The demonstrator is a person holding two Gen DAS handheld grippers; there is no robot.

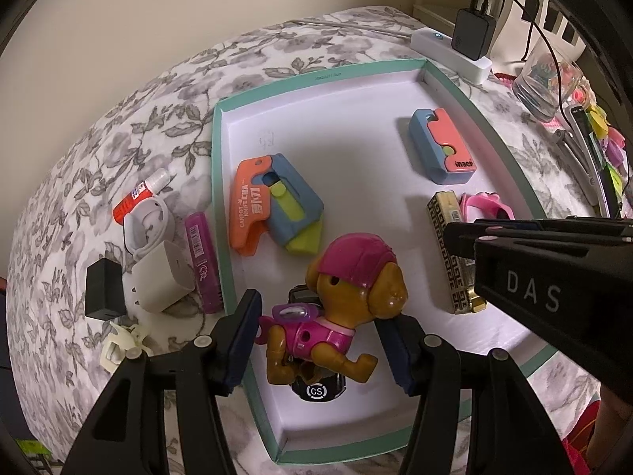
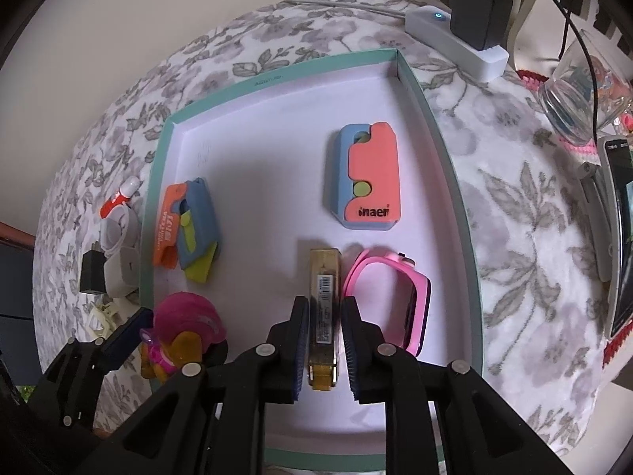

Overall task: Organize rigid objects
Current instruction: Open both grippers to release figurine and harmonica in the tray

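Placement step, I'd say: the right tool [image 2: 324, 340] is clenched on the gold case [image 2: 324, 289], pads on its 2 long sides. The case lies on the floor of the tray [image 2: 156, 198], near the right edge. The pink watch [image 2: 399, 297] sits just beside it on the right, close to touching. If it's being set down, I'd let go gently and lift straight up so the right pad doesn't drag the strap. If it's being moved, lift first and then slide.

The left tool [image 1: 320, 336] is released and straddles the dog toy [image 1: 336, 308] near the tray's front-left corner. As far as I can tell, its pads aren't pressing. The dog stands on a black puck [image 1: 318, 390], so it looks tippy; I'd grab the body low, not the cap.

Elsewhere in the tray, the orange and blue knife toy [image 1: 273, 206] is by the left edge and the coral and blue block [image 1: 443, 146] is toward the back right. Outside the left edge a purple bar [image 1: 201, 257], a white charger [image 1: 166, 277] and a black adapter [image 1: 103, 293] crowd the rim, probably next up. The 2 tools are close to each other, so watch for a bump.
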